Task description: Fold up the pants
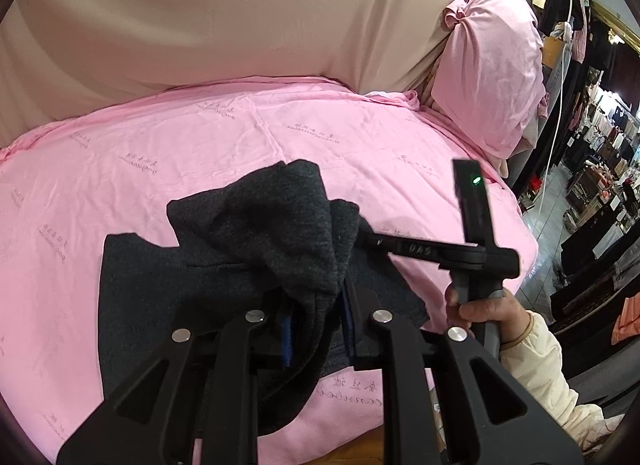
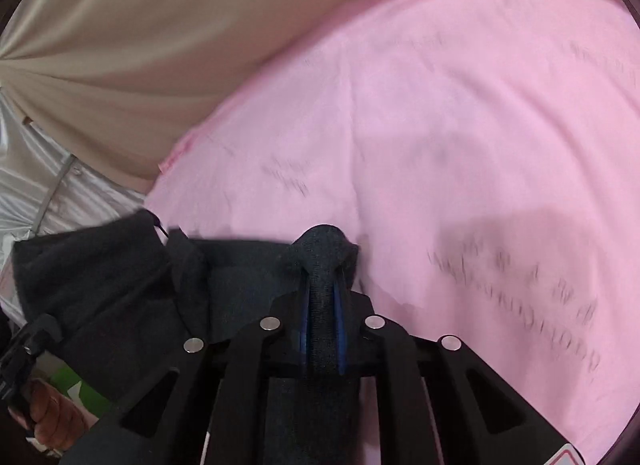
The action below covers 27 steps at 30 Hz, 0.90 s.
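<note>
**Charcoal knit held at two points, fold still loose**

Charcoal-grey knit pants [image 1: 256, 257] lie low and centre in the left wrist view, on a pink cotton bedsheet printed with small script [image 1: 280, 137]. Part of the fabric rests flat on the sheet; another part rises in a bunched hump towards the middle of the frame. The left gripper [image 1: 316, 329] has its blue-padded jaws closed on a thick wad of that cloth. In the right wrist view, the right gripper [image 2: 322, 325] is likewise clamped on a rolled ridge of the same pants, which bulges out beyond the tips at lower centre. That view is smeared, so finer detail there cannot be read.

My reading of the risks:

- Both grips take a bundle, not a single clean edge. Layers may slide unevenly and the fold could land crooked or with a trapped crease.
- The left bite looks bulky; a layer near the outside of the wad might slip free if pulled sideways.
- The sheet is loose and wrinkled, so dragging the pants across it could ruck it up under them.
- The person's right hand [image 1: 492, 311] and its tool sit just beside the left gripper at lower right, so the two tools could knock together.

A pink pillow [image 1: 492, 77] stands well apart at upper right.
</note>
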Each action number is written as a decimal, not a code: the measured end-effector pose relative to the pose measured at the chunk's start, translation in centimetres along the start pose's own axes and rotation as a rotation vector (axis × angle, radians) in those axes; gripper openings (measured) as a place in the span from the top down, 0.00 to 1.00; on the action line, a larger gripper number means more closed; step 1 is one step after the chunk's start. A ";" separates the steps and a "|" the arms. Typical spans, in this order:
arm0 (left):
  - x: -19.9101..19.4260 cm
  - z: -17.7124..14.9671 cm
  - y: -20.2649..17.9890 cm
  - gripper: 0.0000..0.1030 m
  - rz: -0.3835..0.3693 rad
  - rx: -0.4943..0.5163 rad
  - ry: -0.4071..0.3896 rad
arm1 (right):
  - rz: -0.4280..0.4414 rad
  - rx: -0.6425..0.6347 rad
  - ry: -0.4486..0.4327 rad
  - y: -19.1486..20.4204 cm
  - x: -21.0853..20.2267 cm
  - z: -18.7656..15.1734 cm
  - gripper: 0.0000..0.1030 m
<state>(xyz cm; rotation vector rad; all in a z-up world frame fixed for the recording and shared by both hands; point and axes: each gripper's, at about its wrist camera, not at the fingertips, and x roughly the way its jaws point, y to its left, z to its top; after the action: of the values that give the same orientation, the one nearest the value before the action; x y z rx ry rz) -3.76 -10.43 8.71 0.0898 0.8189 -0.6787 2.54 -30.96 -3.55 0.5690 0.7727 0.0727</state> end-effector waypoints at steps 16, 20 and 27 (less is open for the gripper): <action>-4.4 0.9 2.9 0.09 -0.071 -0.022 -0.215 | 0.157 0.134 -0.123 -1.6 -11.6 -5.4 0.34; -5.0 -0.5 8.4 0.09 0.171 -0.126 -0.184 | 0.160 0.043 -0.036 2.8 -7.6 -4.5 0.33; -4.6 -4.7 14.6 0.10 0.290 -0.291 -0.110 | -0.021 -0.114 0.123 6.5 1.1 -3.8 0.81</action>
<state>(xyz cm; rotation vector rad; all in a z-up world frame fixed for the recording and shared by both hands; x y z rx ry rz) -0.42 5.00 6.10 -0.0904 0.7720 -0.2846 1.63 -23.41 -3.12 0.4508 0.8885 0.1329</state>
